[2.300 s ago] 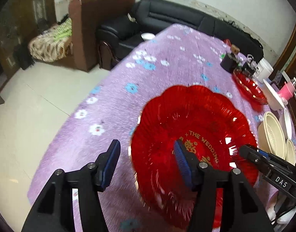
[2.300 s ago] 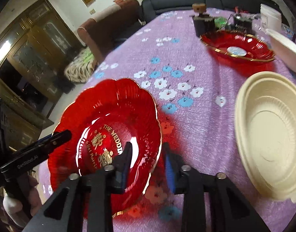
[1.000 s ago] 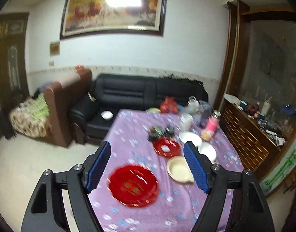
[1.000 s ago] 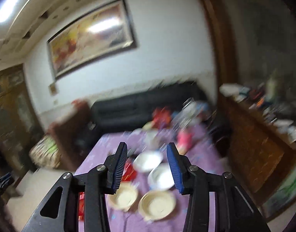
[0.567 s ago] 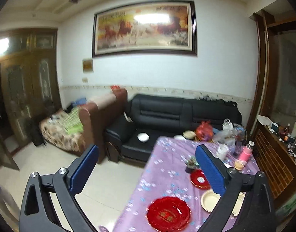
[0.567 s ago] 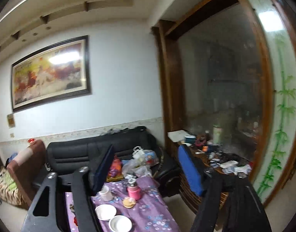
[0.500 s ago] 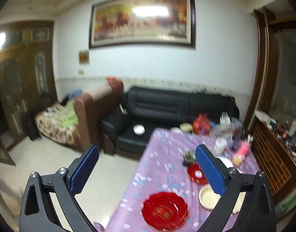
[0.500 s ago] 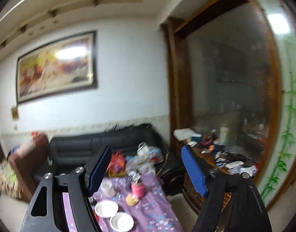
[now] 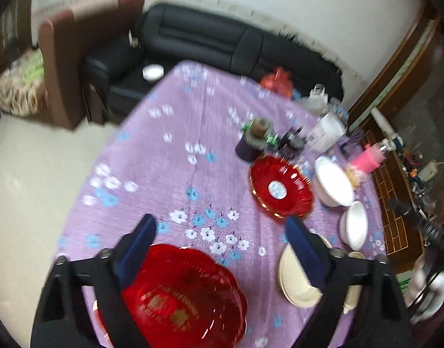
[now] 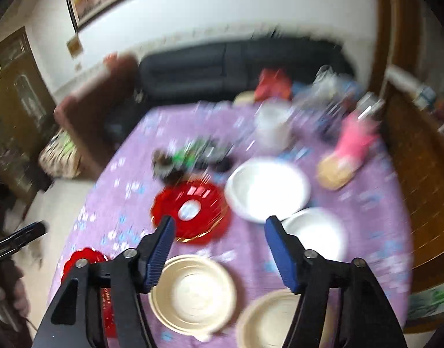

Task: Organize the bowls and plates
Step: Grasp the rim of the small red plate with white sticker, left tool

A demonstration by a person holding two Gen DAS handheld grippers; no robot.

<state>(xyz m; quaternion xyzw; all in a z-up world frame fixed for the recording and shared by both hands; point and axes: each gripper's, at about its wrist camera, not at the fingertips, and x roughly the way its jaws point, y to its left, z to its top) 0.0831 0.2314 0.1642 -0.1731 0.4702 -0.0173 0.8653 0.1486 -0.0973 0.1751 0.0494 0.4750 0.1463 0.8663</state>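
Both views are blurred by motion. My left gripper [image 9: 220, 249] is open and empty above the purple flowered table [image 9: 175, 133]. A large red wedding plate [image 9: 187, 295] lies below it at the near edge. A smaller red plate [image 9: 280, 188] lies farther off, with a big white bowl [image 9: 333, 184], a small white bowl [image 9: 356, 226] and a cream bowl [image 9: 297, 278] at the right. My right gripper [image 10: 217, 249] is open and empty above a cream bowl [image 10: 193, 290]. A second cream bowl [image 10: 268, 319], white bowls [image 10: 267, 188] [image 10: 317, 232] and both red plates [image 10: 193, 211] [image 10: 85, 258] show there.
Dark jars [image 9: 255, 137], a white cup [image 9: 326, 130], a pink bottle [image 9: 369, 156] and a red bag [image 9: 277, 79] crowd the table's far end. A black sofa [image 9: 210, 40] and brown armchair [image 9: 65, 58] stand beyond. A wooden cabinet [image 10: 419, 156] is at the right.
Both grippers swung up to face the room and wall, then tipped back down toward the table. Both stay open and empty; the large red plate lies on the table.
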